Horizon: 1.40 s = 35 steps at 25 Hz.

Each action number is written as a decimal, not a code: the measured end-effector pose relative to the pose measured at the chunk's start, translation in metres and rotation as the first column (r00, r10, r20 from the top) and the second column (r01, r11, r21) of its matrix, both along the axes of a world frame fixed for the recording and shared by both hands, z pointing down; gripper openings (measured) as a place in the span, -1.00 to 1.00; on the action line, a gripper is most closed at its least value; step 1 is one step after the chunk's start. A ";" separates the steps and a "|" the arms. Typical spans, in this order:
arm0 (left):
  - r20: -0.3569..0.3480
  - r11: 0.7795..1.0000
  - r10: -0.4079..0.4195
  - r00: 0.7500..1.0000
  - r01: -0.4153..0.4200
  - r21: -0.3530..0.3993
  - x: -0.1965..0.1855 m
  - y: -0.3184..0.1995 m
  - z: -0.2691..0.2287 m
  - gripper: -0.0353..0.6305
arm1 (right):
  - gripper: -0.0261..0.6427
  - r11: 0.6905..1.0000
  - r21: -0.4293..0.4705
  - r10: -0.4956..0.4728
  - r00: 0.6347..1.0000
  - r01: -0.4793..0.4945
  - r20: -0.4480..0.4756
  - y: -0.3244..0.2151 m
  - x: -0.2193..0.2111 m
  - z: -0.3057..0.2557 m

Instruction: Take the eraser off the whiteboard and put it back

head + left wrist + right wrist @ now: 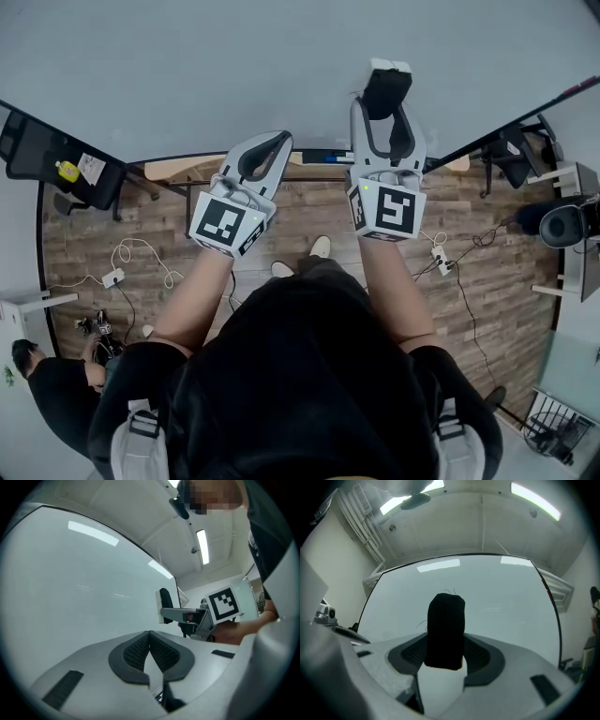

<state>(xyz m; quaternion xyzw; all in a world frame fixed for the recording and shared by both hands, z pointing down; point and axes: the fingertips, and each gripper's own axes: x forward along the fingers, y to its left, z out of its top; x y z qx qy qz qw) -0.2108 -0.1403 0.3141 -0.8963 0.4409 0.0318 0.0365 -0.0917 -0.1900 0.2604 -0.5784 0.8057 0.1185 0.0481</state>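
Observation:
The whiteboard [234, 66] fills the top of the head view and faces me in the right gripper view [497, 597]. My right gripper [384, 105] is shut on the eraser [386, 89], a black felt block with a white end toward the board. In its own view the eraser [446, 630] stands upright between the jaws of the right gripper [446, 644]. From the left gripper view the eraser [165, 603] sits close to the board; contact cannot be told. My left gripper [281, 141] hangs beside it, pads pressed together and empty [150, 635].
A ledge [319, 157] with markers runs under the board. Below is a wooden floor with cables and power strips [112, 277]. Black chairs [56, 159] stand at the left and desks with gear [562, 225] at the right. A person [42, 375] crouches at the lower left.

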 end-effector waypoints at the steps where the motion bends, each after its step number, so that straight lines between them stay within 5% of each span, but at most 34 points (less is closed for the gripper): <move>1: -0.001 1.000 0.000 1.000 0.000 0.002 0.002 0.003 0.000 -0.91 | -0.25 1.000 0.000 -0.005 1.000 0.005 0.001 0.004 0.002 0.000; 19: 0.031 1.000 -0.023 0.999 0.022 0.014 0.038 0.025 -0.008 -0.91 | -0.25 0.984 -0.020 -0.178 0.984 0.178 0.018 0.044 0.044 0.003; 35: 0.038 0.999 -0.039 0.999 0.038 0.027 0.080 0.060 -0.020 -0.91 | -0.24 0.897 -0.022 -0.441 0.897 0.442 0.031 0.093 0.092 0.013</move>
